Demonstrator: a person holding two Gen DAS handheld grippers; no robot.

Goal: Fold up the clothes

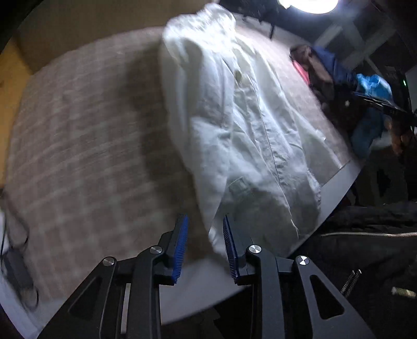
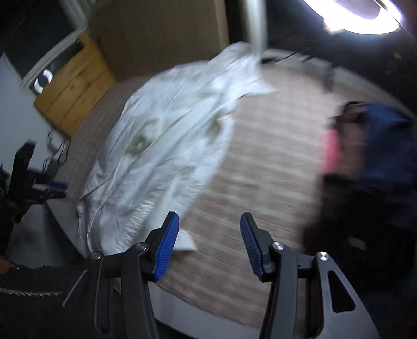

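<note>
A white garment lies spread lengthwise on a beige checked cloth that covers the table. Its near hem reaches down between the blue pads of my left gripper, whose jaws stand apart with nothing clamped. In the right wrist view the same garment lies left of centre, crumpled. My right gripper is open and empty above the checked cloth, its left pad beside the garment's near corner. The left gripper shows at the far left there.
A pile of dark, blue and pink clothes sits at the table's right side, and shows in the right wrist view. A wooden cabinet stands behind the table. Cables and a power adapter lie at the left edge. A bright lamp hangs above.
</note>
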